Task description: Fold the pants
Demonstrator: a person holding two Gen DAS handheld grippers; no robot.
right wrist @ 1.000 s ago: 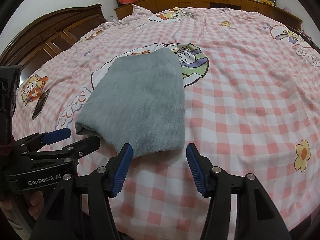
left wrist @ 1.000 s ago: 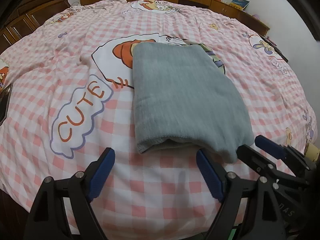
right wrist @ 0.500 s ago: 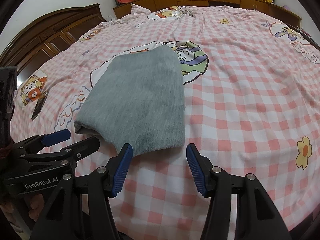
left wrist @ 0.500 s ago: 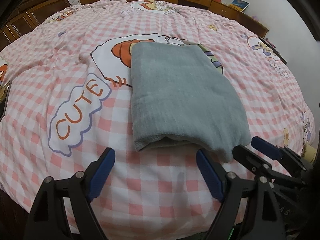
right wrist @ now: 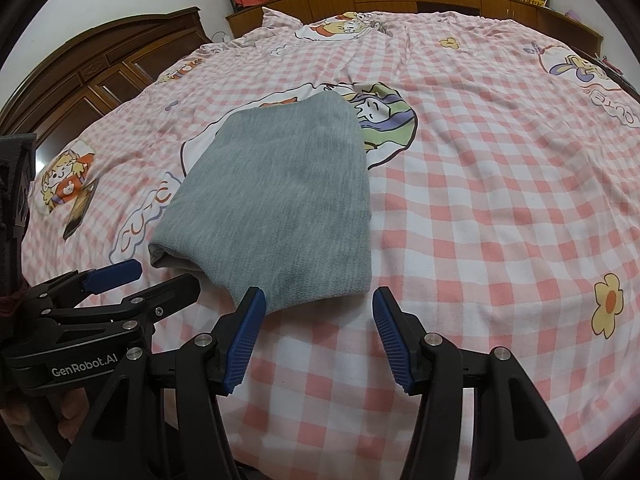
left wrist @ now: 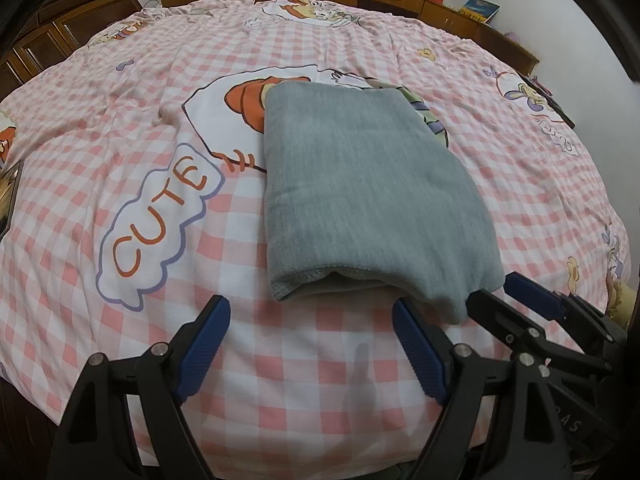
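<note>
On the pink checked bedspread the grey pants lie as a flat folded stack, so I hold my left gripper and right gripper just short of its near edge, both parted and empty.

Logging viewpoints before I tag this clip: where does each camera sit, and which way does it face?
Left wrist: on the left gripper, angled down at the folded grey pants on the checked bedspread; its open fingers show, the right gripper at right.
Right wrist: on the right gripper, same downward slant; open fingers, left gripper at left.
Shared: pants, bedspread, each other's gripper.
</note>
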